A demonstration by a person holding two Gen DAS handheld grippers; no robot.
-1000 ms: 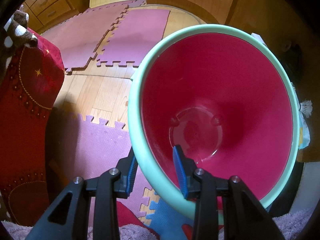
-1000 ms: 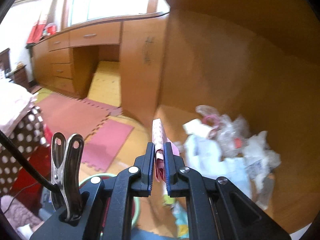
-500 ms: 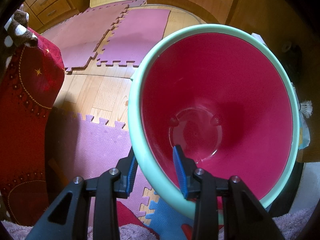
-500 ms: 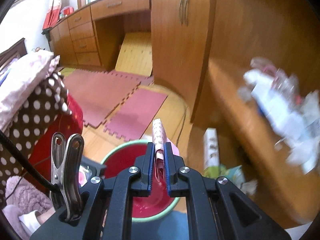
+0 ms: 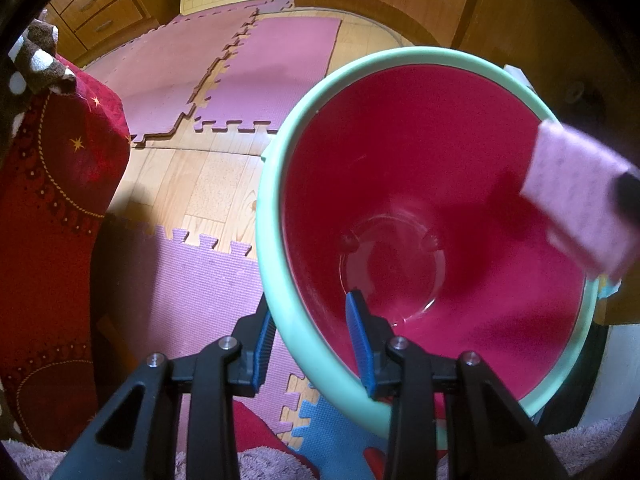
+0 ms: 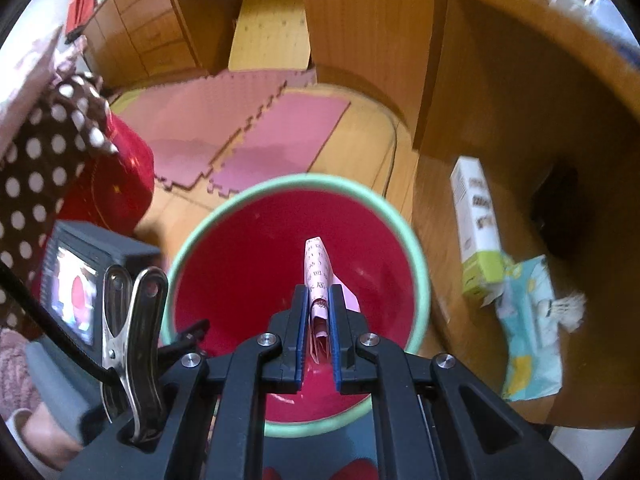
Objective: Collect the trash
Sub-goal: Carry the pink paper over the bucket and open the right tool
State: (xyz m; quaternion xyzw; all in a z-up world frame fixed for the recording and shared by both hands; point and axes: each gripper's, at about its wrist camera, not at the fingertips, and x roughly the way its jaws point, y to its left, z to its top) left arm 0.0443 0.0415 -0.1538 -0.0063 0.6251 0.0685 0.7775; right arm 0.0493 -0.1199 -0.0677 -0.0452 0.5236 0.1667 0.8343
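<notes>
The left tool point(image 5: 312, 344) pinches the green rim of a red bucket point(image 5: 420, 184), one pad inside, one outside. The right tool point(image 6: 318, 320) squeezes a folded pink paper point(image 6: 318, 268) right over the bucket's open mouth. Pink foam mats point(image 5: 272, 76) lie on the wooden floor point(image 5: 200, 176). A wooden cupboard point(image 6: 360, 20) stands behind. A white box point(image 6: 476, 216) sits beside the bucket.

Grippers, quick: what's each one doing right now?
Left gripper: shut on the green rim of the red plastic bin.
Right gripper: shut on a folded pink printed paper.
</notes>
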